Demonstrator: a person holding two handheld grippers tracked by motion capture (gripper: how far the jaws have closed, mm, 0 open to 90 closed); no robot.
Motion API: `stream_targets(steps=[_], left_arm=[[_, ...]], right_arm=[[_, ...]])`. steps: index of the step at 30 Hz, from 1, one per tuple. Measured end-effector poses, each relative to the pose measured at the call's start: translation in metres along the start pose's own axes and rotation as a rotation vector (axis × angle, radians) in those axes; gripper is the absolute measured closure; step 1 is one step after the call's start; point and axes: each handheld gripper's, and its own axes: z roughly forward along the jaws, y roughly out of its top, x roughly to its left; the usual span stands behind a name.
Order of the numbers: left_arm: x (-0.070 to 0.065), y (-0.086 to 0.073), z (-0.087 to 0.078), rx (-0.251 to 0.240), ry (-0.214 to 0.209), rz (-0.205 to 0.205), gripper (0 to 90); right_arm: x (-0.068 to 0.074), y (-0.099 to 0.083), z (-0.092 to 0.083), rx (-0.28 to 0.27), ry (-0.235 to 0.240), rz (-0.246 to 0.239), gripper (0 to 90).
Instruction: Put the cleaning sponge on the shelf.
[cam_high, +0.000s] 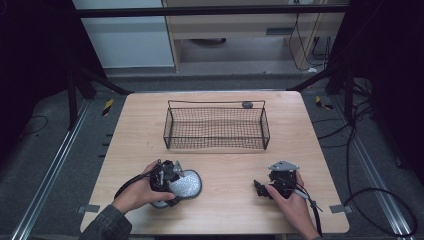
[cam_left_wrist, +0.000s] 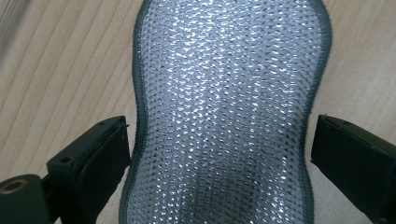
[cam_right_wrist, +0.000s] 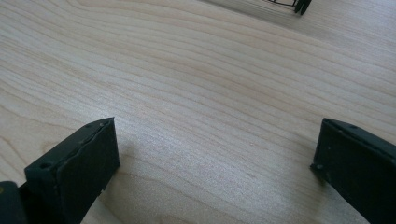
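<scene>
My left gripper (cam_left_wrist: 219, 154) has its fingers spread wide astride the silver scouring pad (cam_left_wrist: 229, 107), its long axis running straight ahead between them, nothing gripped yet.

The left hand (cam_high: 137, 192) comes in from the lower left of the high view, its dark sleeve (cam_high: 106, 227) at the bottom edge, and grips the left tool (cam_high: 167, 179), which points toward the frame's right. In the left gripper view the left tool (cam_left_wrist: 219, 154) has its two black jaws spread wide apart, one at the lower left, one at the lower right. The right hand (cam_high: 292, 200) enters from the lower right of the high view and holds the right tool (cam_high: 260, 189), pointing toward the frame's left, a cable (cam_high: 312, 207) trailing back along the wrist. In the right gripper view the right tool (cam_right_wrist: 212, 154) likewise has its jaws spread wide.
</scene>
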Motion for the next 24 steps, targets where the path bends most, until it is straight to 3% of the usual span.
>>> stream_targets(steps=[12, 24], left_arm=[[0.006, 0.003, 0.011, 0.010, -0.017, -0.003, 2.6], [0.014, -0.002, 0.016, -0.013, -0.040, -0.049, 3.1]], right_arm=[[0.000, 0.000, 0.000, 0.002, 0.002, -0.002, 0.4], [-0.001, 0.000, -0.001, 0.008, 0.014, -0.020, 0.4]])
